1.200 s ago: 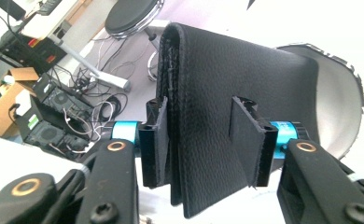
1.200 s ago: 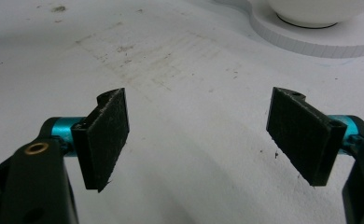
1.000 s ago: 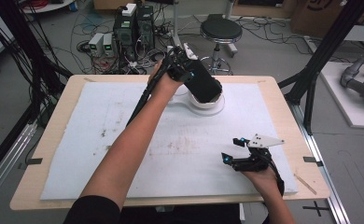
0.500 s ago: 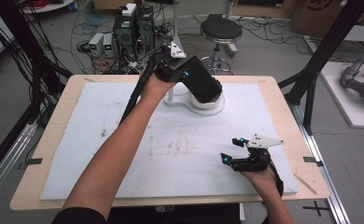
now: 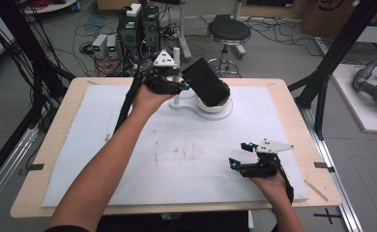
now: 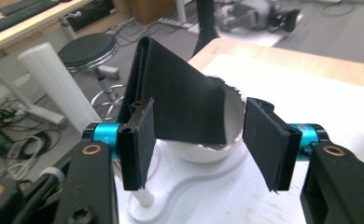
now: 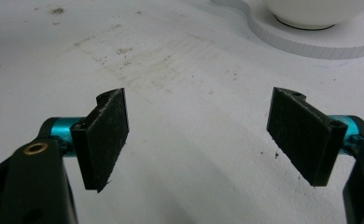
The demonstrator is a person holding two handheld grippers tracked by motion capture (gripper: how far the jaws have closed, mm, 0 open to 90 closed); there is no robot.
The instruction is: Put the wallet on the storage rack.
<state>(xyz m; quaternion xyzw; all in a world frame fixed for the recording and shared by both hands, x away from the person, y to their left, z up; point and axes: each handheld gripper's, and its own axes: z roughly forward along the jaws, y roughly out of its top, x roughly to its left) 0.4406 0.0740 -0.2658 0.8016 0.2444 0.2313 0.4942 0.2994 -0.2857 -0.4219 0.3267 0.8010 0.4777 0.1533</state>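
- Near the front edge of the surface (image 5: 51,203), on the right, I am resting my right hand-held gripper (image 5: 241,155) low over the white mat (image 5: 186,154); its jaws are standing wide apart with nothing between them, only stained mat showing in the gap in the right gripper view.
- My right hand (image 5: 268,181) is wrapping the body of that hand-held gripper from behind, with its grey three-cornered plate on top.
- In the middle of the mat a patch of faint brownish marks (image 5: 181,150) is lying, well apart from both hand-held grippers.
- At the far side, left of centre, I am holding my left hand-held gripper (image 5: 185,86) with my left arm stretched across the mat; its jaws have just been opening and are standing apart, their pads pressing on nothing.
- Just beyond those jaws the black folded pouch (image 5: 206,82) is leaning tilted, its lower end sitting in the white bowl (image 5: 215,105); in the left gripper view it is showing between and behind the two pads, clear of them.
- The bowl is sitting on a white base plate (image 5: 186,107) with a thin white post (image 5: 175,99) standing beside it.
- Beyond the far edge a round stool (image 5: 229,31) is standing on the floor.
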